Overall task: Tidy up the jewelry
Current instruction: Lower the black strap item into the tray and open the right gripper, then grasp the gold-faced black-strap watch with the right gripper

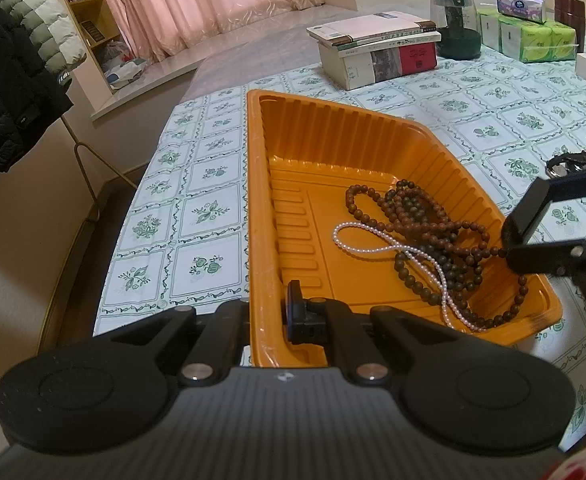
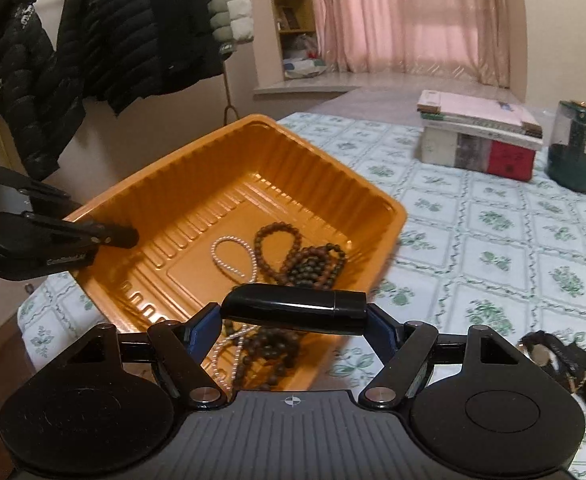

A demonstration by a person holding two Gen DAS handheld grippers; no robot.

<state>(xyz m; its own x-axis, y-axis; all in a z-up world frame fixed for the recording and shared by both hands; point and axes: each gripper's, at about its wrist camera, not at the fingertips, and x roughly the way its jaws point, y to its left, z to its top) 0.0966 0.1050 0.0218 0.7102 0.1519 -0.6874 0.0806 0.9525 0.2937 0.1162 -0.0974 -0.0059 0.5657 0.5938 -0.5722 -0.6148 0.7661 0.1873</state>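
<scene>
On the flowered tablecloth (image 1: 213, 208) sits an orange plastic tray (image 1: 293, 136), ribbed walls, tilted a bit in the right wrist view. Inside the tray, toward its right half as the left camera sees it: a heap of brown wooden bead strings (image 1: 433, 216) with a white pearl strand (image 1: 377, 240) looped over and under them. All touching, tangled together.

Left gripper (image 1: 297, 312): fingers pinched fully together on the tray's near rim, wall clamped between the pads. Right wrist view shows the same gripper (image 2: 125, 236) at the tray's left edge.

Right gripper (image 2: 293, 312): fingers spread fairly wide, holding a black glossy elongated case or clip (image 2: 293, 304) crosswise between the pads, one end on each pad. It hangs over the tray's near edge, above the beads. Can't tell what the black piece is exactly. In the left view the right gripper (image 1: 525, 240) comes in from the right, over the tray's right rim.

Outside the tray, on the cloth just right of the right gripper: a dark wristwatch (image 2: 561, 364), lying flat.

Far side of table: stack of books (image 1: 377, 48), dark green jar (image 1: 457, 24), tissue packs (image 1: 529, 32).
</scene>
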